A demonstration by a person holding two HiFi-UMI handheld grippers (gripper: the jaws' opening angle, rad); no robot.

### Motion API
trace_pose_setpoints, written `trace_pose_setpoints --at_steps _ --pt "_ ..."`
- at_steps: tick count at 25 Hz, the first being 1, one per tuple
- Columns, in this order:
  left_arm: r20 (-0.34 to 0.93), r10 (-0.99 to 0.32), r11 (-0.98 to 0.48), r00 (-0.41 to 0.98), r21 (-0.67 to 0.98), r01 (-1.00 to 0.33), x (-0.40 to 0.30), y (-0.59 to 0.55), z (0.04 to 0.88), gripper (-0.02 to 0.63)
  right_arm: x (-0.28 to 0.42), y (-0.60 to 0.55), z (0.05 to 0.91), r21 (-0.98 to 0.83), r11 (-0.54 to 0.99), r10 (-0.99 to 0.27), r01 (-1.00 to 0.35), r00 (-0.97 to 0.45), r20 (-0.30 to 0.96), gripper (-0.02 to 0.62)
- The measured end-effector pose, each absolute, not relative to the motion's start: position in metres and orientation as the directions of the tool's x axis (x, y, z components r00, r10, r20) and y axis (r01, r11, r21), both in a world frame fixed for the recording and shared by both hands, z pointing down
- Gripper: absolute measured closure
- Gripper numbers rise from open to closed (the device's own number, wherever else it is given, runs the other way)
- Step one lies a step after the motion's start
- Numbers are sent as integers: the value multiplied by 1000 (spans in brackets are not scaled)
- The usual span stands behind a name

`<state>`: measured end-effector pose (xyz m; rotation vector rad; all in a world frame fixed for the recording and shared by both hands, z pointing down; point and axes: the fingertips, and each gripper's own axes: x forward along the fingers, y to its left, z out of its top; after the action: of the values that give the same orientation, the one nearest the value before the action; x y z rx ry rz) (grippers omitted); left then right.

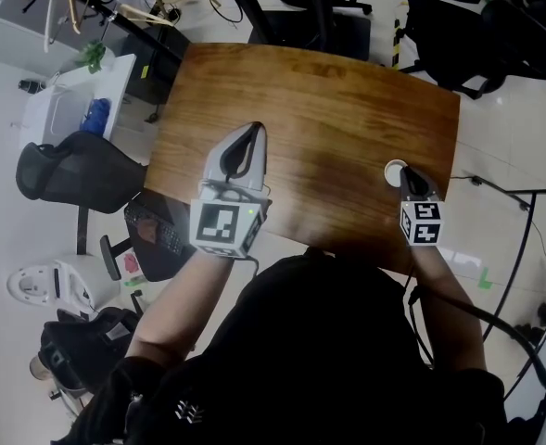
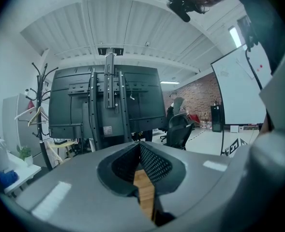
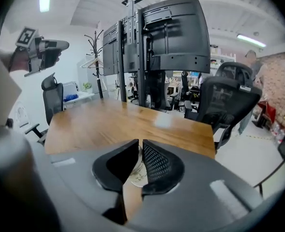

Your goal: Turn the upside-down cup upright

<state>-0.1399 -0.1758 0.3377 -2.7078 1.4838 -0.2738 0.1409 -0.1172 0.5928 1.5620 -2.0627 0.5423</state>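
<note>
- Head view: right gripper (image 1: 408, 176) at the wooden table's (image 1: 328, 100) right edge, white cup (image 1: 393, 168) at its fingertips; bare wood leftward.
- Left gripper view: left gripper (image 2: 138, 146) closed, empty.
- Right gripper view: fingers pinch the white cup's (image 3: 134, 177) wall; office chair (image 3: 227, 105) beyond far edge.

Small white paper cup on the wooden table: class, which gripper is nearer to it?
Right. The right gripper is at the small white paper cup, jaws on its rim; the left gripper is far off across the wooden table.
</note>
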Motion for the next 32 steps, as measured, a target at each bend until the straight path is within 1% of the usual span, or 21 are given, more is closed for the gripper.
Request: trace_pose_setpoints --at_steps 3,5,11,15,20,21,23,26,28,29,30,31,32 --pt "135 -837 -545 530 -117 -831 -138 -176 337 606 150 -116 593 82 255 -769 -963 -151 621 568" --pt "129 -835 -548 535 -119 -828 -138 -177 335 606 145 -114 596 114 279 -756 -954 -145 638 568" --pt "136 -841 -538 523 -115 -835 -144 -176 337 606 105 -110 596 111 391 -738 -914 -240 630 561" --pt "153 -848 -526 508 -111 -843 -151 -172 343 606 76 -109 605 83 434 -725 -897 -293 623 557" --pt "170 -853 -515 493 -127 -848 -163 -167 344 606 45 -104 632 91 504 -674 -859 -326 663 558" --pt "173 -855 -511 488 -130 -850 -166 -167 345 606 43 -103 637 88 505 -667 -858 -324 670 560" --pt "177 -858 -506 482 -137 -852 -168 -167 344 606 44 -103 643 79 494 -664 -866 -317 677 594" --pt "185 -859 -503 477 -135 -854 -173 -167 346 606 48 -106 642 63 476 -671 -877 -317 670 592" --pt "185 -860 -501 475 -135 -855 -176 -168 346 606 50 -110 635 52 470 -690 -881 -330 644 592" --pt "183 -861 -500 474 -135 -856 -176 -169 345 606 53 -112 630 43 465 -702 -884 -338 627 584" --pt "180 -862 -499 474 -133 -856 -176 -170 344 606 57 -114 624 33 456 -714 -889 -344 610 553" --pt "178 -862 -499 475 -130 -857 -176 -171 344 606 63 -115 619 23 441 -726 -897 -341 597 509" --pt "178 -862 -499 475 -126 -858 -175 -172 345 606 73 -116 615 16 416 -738 -909 -327 590 450"
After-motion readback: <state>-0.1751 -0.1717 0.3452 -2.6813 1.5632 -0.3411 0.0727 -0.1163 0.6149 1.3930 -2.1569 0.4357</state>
